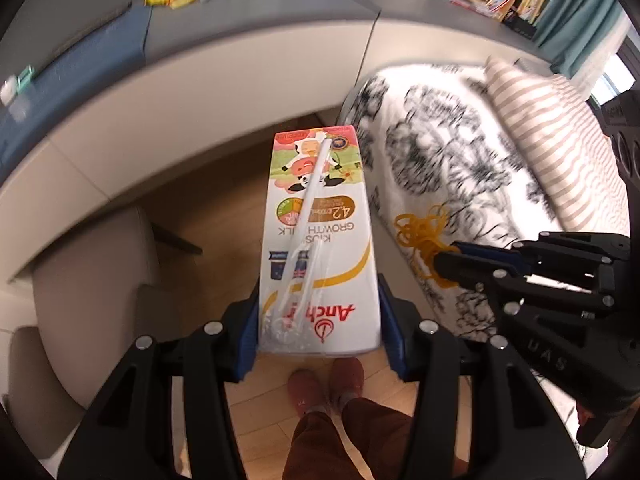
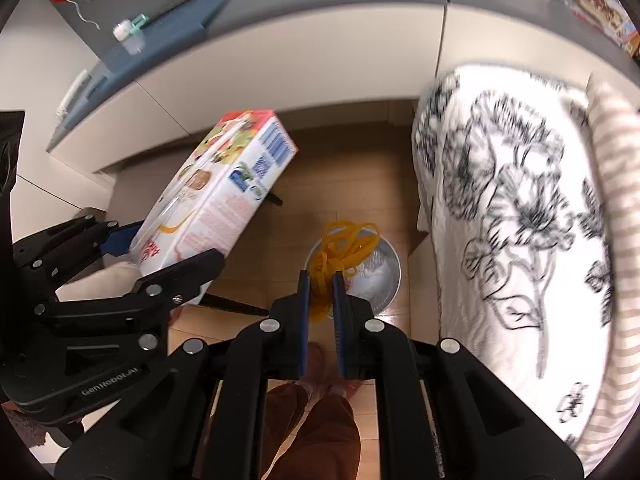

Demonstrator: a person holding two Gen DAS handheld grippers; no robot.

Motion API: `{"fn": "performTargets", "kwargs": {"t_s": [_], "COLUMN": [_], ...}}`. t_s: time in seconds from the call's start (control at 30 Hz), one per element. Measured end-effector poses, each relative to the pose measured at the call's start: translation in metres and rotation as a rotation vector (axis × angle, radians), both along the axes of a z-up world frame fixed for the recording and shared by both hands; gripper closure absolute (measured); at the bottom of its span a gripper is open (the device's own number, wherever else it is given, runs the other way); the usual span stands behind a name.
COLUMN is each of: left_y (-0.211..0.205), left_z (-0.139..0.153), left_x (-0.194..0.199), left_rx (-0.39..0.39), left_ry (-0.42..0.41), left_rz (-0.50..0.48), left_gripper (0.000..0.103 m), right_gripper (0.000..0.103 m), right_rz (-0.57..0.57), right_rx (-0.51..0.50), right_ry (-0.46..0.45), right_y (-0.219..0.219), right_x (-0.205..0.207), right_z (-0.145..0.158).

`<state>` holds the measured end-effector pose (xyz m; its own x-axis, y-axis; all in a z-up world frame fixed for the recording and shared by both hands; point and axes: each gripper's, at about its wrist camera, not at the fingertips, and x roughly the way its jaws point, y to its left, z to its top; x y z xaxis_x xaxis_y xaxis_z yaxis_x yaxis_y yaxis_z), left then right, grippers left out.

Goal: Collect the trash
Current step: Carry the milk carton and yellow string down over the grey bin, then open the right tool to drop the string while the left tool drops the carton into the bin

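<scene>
**Both grippers loaded above the floor**

The left gripper [image 1: 318, 320] points forward and downward, its blue fingers [image 1: 248, 332] clamped on the two long sides of a milk carton [image 1: 320, 240] near its base. The carton juts straight out from the fingers, with a wrapped straw [image 1: 310, 208] running along its top face. In the right wrist view the carton [image 2: 216, 196] tilts up and away from that gripper.

The right gripper [image 2: 321, 304] sits just beside the left one, aimed down at the wooden floor [image 2: 352, 184]. Its fingers [image 2: 304, 312] are nearly together, pinching a tangle of yellow rubber bands [image 2: 344, 248] that sticks out past the tips. The bands hang directly over a round bin [image 2: 380, 280] on the floor, near the corner of the bed [image 2: 520, 200]. The grey counter [image 2: 320, 12] runs along the far side.
</scene>
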<state>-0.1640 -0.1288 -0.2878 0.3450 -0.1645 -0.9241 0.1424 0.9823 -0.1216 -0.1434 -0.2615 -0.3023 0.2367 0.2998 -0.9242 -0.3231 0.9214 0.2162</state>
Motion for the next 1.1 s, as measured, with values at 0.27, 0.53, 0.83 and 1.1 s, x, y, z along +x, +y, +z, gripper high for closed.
{"fn": "performTargets", "kwargs": {"t_s": [0.27, 0.53, 0.83, 1.1], "left_y": [0.011, 0.003, -0.014, -0.035], "left_z": [-0.077, -0.112, -0.118, -0.127], "left_x": [0.002, 0.01, 0.016, 0.018], "left_rx": [0.016, 0.03, 0.031, 0.036], "left_ry": [0.044, 0.048, 0.049, 0.045], "left_rz": [0.018, -0.016, -0.055, -0.119], "left_gripper": [0.052, 0.052, 0.052, 0.048], "right_gripper": [0.093, 0.088, 0.088, 0.082], "right_rz": [0.036, 0.025, -0.014, -0.057], "right_rx": [0.004, 0.023, 0.017, -0.006], "right_ry": [0.033, 0.032, 0.02, 0.01], "right_y": [0.006, 0.008, -0.007, -0.027], "right_x": [0.009, 0.016, 0.011, 0.008], "right_z": [-0.071, -0.106, -0.1, -0.094]}}
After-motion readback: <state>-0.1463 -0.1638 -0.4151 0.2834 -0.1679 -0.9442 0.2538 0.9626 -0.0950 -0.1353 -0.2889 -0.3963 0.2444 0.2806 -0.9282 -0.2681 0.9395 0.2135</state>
